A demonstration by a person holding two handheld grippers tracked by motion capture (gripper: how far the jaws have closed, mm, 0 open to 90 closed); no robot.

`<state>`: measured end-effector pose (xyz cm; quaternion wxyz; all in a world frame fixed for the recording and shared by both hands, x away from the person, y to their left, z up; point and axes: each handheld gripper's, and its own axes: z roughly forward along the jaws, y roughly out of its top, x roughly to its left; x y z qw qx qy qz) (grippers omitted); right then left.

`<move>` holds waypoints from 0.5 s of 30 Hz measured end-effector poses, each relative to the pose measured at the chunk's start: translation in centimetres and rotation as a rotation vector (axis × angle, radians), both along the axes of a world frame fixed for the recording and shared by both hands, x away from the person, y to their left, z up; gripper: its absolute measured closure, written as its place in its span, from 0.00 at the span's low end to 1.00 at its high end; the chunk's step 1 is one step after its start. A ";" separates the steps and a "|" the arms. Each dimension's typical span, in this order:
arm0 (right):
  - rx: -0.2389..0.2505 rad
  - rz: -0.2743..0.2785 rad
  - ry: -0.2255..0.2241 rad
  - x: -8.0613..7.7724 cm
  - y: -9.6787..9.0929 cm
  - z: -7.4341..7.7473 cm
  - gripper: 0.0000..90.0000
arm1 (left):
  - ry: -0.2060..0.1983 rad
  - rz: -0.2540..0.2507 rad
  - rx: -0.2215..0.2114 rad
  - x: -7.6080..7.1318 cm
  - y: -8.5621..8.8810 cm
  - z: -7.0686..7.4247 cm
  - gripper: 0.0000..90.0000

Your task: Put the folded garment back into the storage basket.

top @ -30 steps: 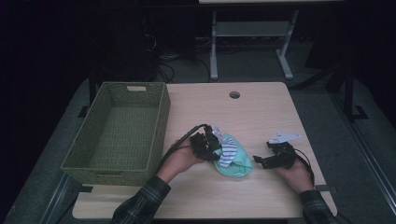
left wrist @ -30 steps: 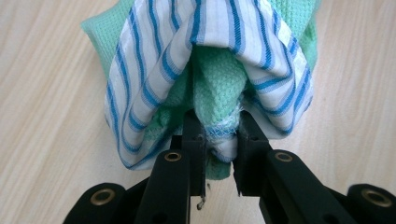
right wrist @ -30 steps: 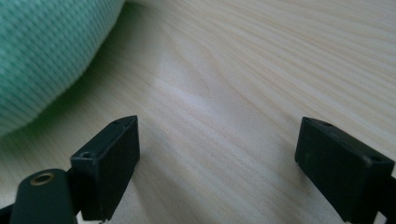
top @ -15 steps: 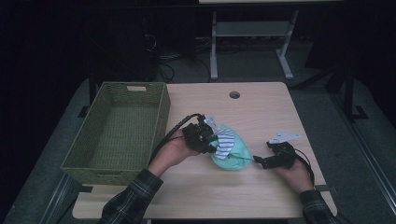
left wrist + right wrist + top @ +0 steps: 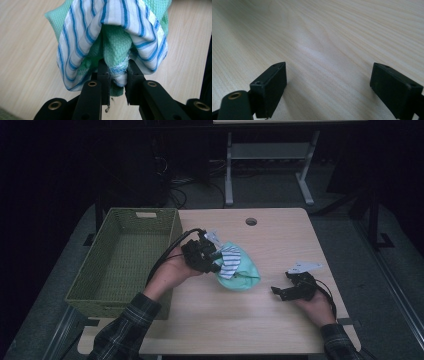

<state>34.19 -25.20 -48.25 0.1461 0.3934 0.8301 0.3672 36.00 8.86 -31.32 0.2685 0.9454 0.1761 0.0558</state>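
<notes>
L gripper (image 5: 216, 261) clamps the striped and green cloth bundle (image 5: 236, 266), lifted beside the basket (image 5: 125, 260); R gripper (image 5: 278, 292) sits open on the table (image 5: 280, 240).

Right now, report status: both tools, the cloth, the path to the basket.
Left tool shut on cloth bundle, lifted off table. Right tool open, empty, resting on table. Green basket beside left hand, nothing between.

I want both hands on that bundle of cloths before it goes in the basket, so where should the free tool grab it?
Take the green cloth at its loose bulging end near the table, coming in from the right tool's own side. The left tool already pinches the gathered end with the striped cloth, so the hanging folds opposite are free and soft enough for open jaws to close on.
</notes>
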 end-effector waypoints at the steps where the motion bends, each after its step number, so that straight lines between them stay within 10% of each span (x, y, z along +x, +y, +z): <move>1: 0.000 0.000 0.000 0.0 0.0 0.0 0.15 | -0.003 0.004 0.001 0.0 0.2 0.2 0.85; 15: -0.005 0.004 -0.007 0.1 -0.1 0.0 0.15 | -0.052 0.078 0.009 0.6 4.4 3.7 0.85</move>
